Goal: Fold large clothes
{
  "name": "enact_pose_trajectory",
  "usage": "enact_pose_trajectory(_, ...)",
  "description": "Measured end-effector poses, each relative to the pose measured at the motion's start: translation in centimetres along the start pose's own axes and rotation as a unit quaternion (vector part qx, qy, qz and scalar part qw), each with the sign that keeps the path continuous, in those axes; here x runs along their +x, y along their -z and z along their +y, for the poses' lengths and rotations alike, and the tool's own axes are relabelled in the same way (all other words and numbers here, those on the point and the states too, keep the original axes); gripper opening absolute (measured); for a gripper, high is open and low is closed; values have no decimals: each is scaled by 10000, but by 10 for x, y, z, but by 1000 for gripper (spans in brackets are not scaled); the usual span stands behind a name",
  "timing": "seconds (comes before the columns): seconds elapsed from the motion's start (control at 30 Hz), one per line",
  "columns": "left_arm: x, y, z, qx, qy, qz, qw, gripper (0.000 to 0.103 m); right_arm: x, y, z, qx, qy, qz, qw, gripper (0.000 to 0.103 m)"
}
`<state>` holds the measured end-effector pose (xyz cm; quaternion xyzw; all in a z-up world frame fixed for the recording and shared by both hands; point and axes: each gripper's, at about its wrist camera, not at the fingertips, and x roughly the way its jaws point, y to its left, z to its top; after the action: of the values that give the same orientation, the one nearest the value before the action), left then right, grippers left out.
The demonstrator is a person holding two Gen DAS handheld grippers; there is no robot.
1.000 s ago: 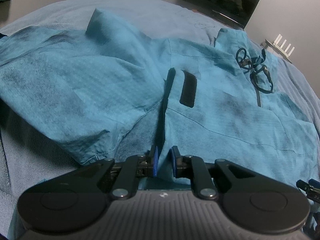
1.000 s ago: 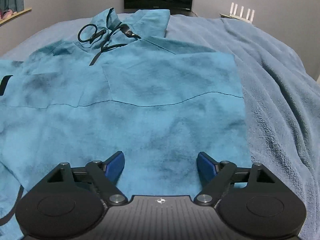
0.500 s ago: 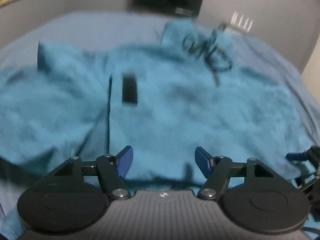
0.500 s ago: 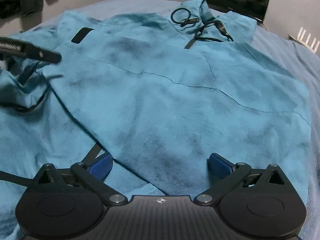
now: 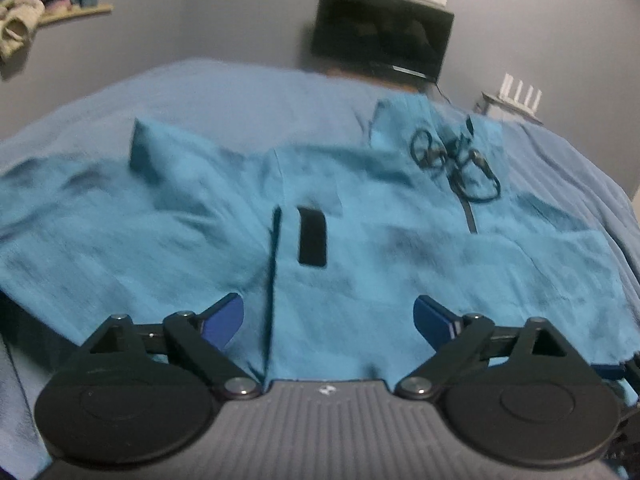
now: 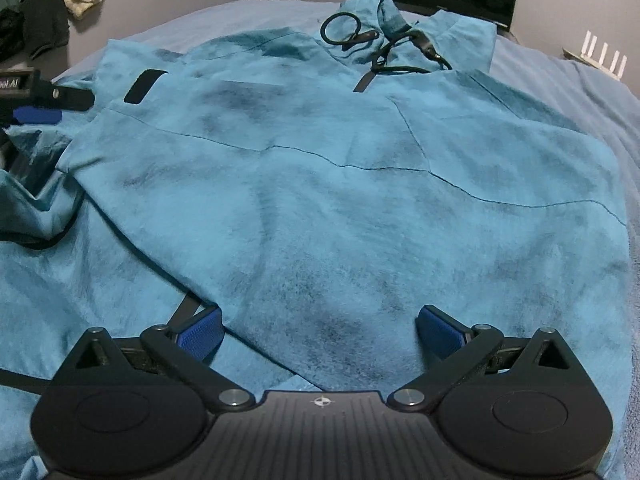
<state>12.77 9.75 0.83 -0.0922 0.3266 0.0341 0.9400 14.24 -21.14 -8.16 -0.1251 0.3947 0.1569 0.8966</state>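
A large teal hooded jacket (image 6: 360, 208) lies spread on the bed, hood and black drawcords (image 6: 384, 48) at the far end. Its right side is folded in over the body; the left sleeve (image 5: 100, 216) still spreads out to the left. A black patch (image 5: 312, 236) sits by the folded edge. My left gripper (image 5: 328, 318) hovers over the near hem, its jaws opening, with cloth below them but nothing pinched. My right gripper (image 6: 320, 330) stands wide open above the hem, pads clear of the cloth. The left gripper's fingertips (image 6: 38, 114) show at the right wrist view's left edge.
The bed's blue blanket (image 5: 224, 92) surrounds the jacket, with bare blanket on the right (image 6: 600, 92). A dark screen (image 5: 380, 40) and a white router (image 5: 520, 92) stand beyond the bed. Clothes (image 6: 60, 4) lie piled by the wall at the far left.
My left gripper went from shut on the jacket's folded edge to wide open, letting it go and lifting back. My right gripper opened fully and swung to the left over the hem.
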Motion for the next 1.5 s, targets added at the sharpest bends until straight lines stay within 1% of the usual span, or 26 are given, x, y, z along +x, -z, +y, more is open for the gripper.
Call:
enact_pose_trajectory(0.1,-8,-7,1,97,-75,-111,9999,93,-1,2,-3,61,-48,-63,10000,103)
enact_pose_trajectory(0.13,-15,-13,3,146,-72,-221,9996,93,-2,2,-3,63,-55,-95,9999,103)
enact_pose_trajectory(0.2,-38,-30,15,16,-37,-624,9980,93,-5,3,-3,51,-77,-165,9998,103)
enact_pose_trajectory(0.27,-63,-46,39,-239,-2,-1103,9936,103,-7,4,-4,63,-90,-201,9997,103)
enact_pose_trajectory(0.3,-71,-52,51,-333,-167,-1271,9912,103,-7,4,-5,60,-93,-206,9997,103)
enact_pose_trajectory(0.37,-80,-62,80,-555,-944,-1505,9825,103,-7,4,-4,18,-71,-187,9998,103)
enact_pose_trajectory(0.4,-81,-63,96,-650,-1401,-1584,9752,103,-6,4,-3,-19,-48,-167,9998,103)
enact_pose_trajectory(0.47,-77,-63,129,-822,-2372,-1703,9529,103,-5,5,0,-72,-16,-166,9998,103)
enact_pose_trajectory(0.5,-71,-62,145,-912,-2777,-1654,9419,103,-5,5,1,-86,-4,-165,9998,103)
enact_pose_trajectory(0.57,-61,-60,175,-1183,-3183,-1483,9288,103,-4,5,1,-101,3,-169,9998,103)
enact_pose_trajectory(0.63,-49,-56,204,-1539,-3372,-1280,9199,100,-4,5,1,-108,4,-173,9998,103)
enact_pose_trajectory(0.67,-45,-53,214,-1679,-3388,-1221,9177,98,-4,5,1,-110,6,-174,9998,103)
enact_pose_trajectory(0.7,-41,-51,223,-1758,-3095,-1220,9265,97,-4,5,1,-111,3,-174,9998,103)
enact_pose_trajectory(0.77,-33,-45,236,-2024,-2881,-1050,9301,86,-3,5,1,-109,2,-174,9998,103)
enact_pose_trajectory(0.83,-28,-39,249,-2370,-2718,-892,9284,79,-3,5,1,-108,3,-176,9998,103)
enact_pose_trajectory(0.93,-21,-31,259,-2546,-2660,-816,9262,71,-2,5,1,-125,9,-179,9998,103)
enact_pose_trajectory(1.03,-18,-28,276,-2575,-2606,-866,9264,70,-2,6,1,-140,11,-184,9997,103)
enact_pose_trajectory(1.07,-17,-26,281,-2663,-2569,-894,9247,70,-2,6,1,-140,9,-185,9997,103)
enact_pose_trajectory(1.1,-19,-25,284,-2836,-2499,-938,9211,69,-2,6,1,-139,8,-188,9997,103)
enact_pose_trajectory(1.13,-23,-22,286,-3049,-2402,-987,9163,65,-2,6,1,-141,9,-187,9997,103)
enact_pose_trajectory(1.23,-42,-10,292,-3869,-1834,-1283,8945,64,-2,6,1,-142,9,-187,9997,103)
enact_pose_trajectory(1.27,-50,-7,292,-4014,-1760,-1392,8880,64,-2,6,1,-140,8,-189,9997,103)
enact_pose_trajectory(1.3,-57,-5,292,-4114,-1811,-1477,8810,64,-2,6,1,-139,6,-189,9997,103)
enact_pose_trajectory(1.4,-74,-3,285,-4061,-2203,-1595,8724,64,-2,5,1,-153,5,-188,9997,103)
enact_pose_trajectory(1.43,-75,-1,285,-4117,-2225,-1600,8691,64,-2,5,1,-160,5,-189,9997,103)
enact_pose_trajectory(1.5,-70,3,289,-4326,-2076,-1407,8660,64,-2,5,1,-162,5,-191,9997,103)
